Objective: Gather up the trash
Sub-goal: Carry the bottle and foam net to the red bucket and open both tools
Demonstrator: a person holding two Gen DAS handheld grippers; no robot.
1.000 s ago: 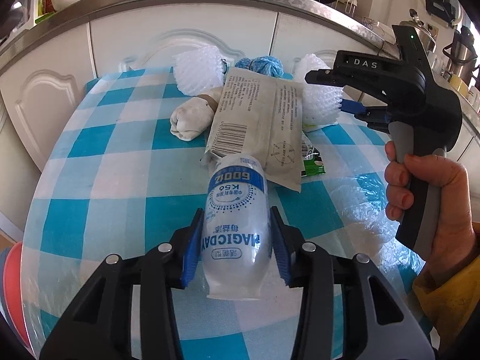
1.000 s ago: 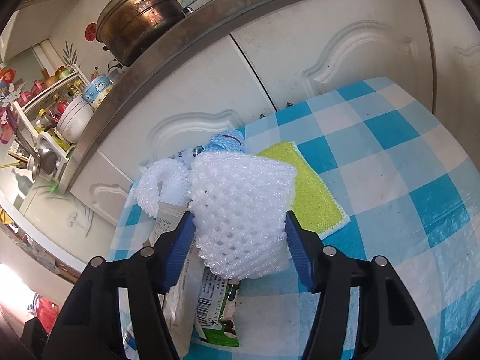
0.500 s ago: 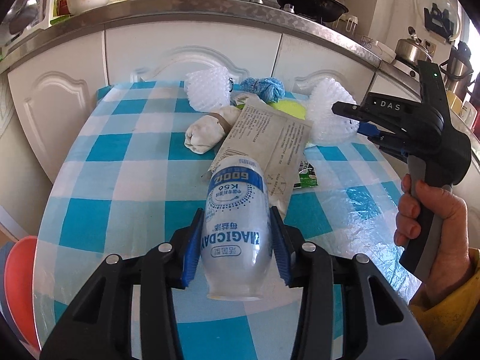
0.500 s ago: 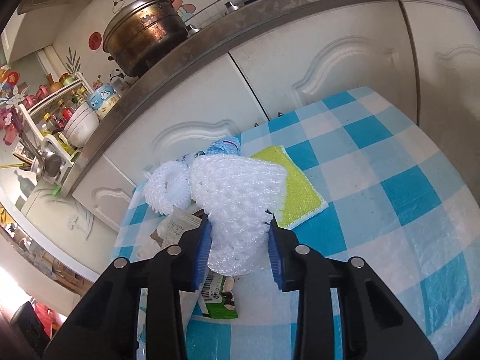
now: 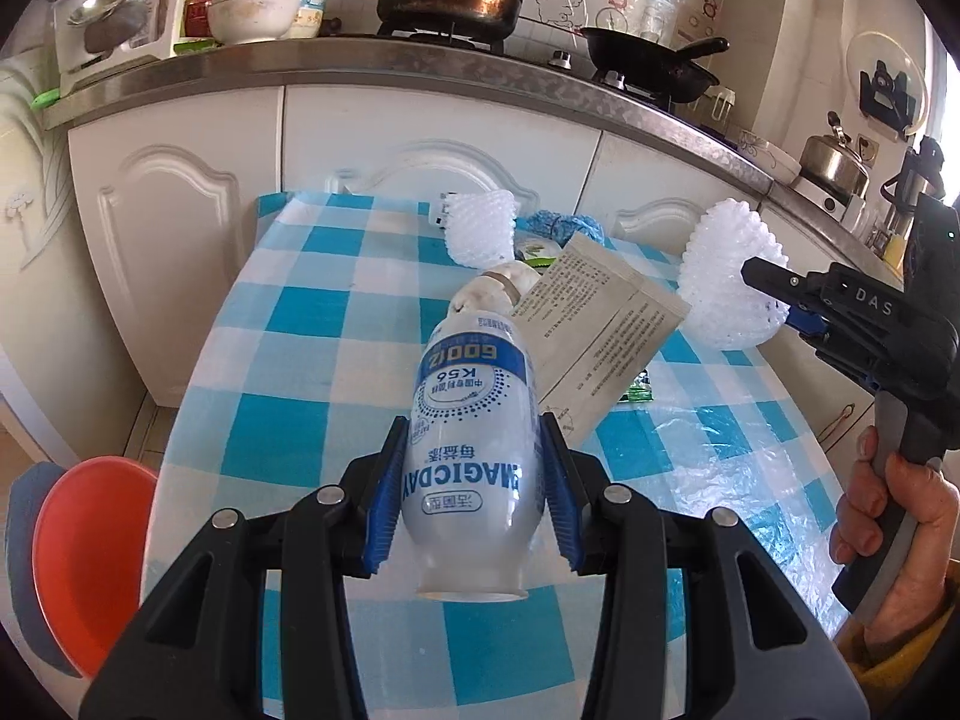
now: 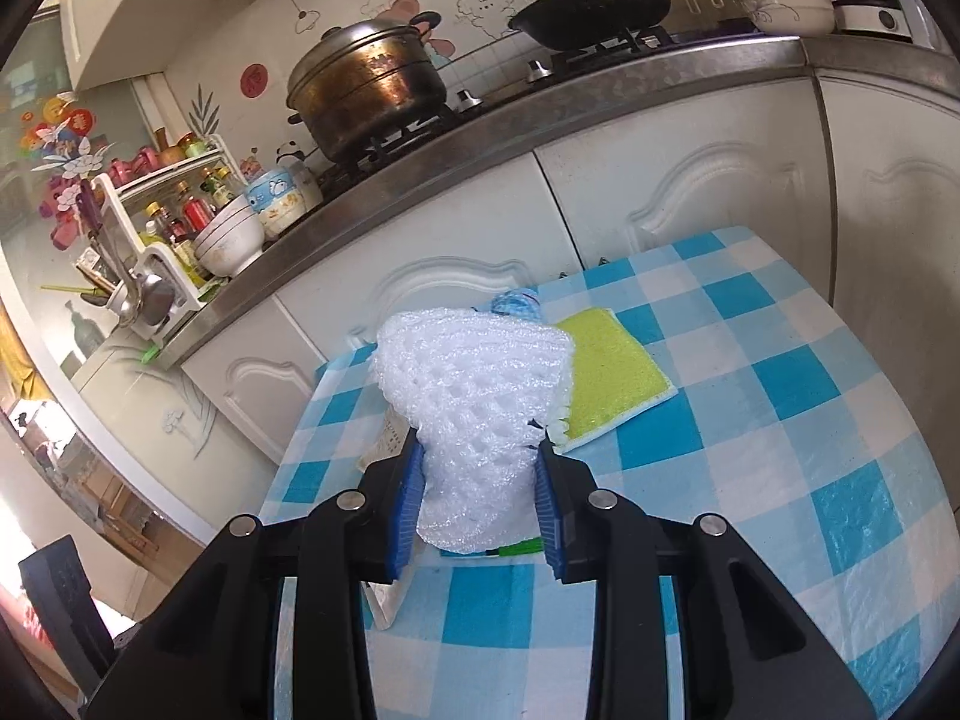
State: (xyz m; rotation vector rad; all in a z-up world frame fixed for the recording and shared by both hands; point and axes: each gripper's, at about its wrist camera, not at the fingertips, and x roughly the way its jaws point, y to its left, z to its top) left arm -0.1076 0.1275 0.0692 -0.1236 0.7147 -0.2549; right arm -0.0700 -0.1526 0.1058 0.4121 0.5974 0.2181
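Observation:
My left gripper is shut on a white plastic bottle with a blue label, held above the checked table. My right gripper is shut on a white foam net, its blue pads squeezing the net's lower end. In the left wrist view the same foam net hangs in the air at the right, with the right gripper and a person's hand behind it. On the table lie a second foam net, a paper packet, a white wrapped bundle and a green wrapper.
A yellow-green cloth and a blue crumpled scrap lie at the table's far end. White cabinets under a steel counter stand close behind. An orange basin sits on the floor at the table's left.
The right jaws closed in on the foam net and lifted it off the table. The left gripper rose and drew back with the bottle still in it.

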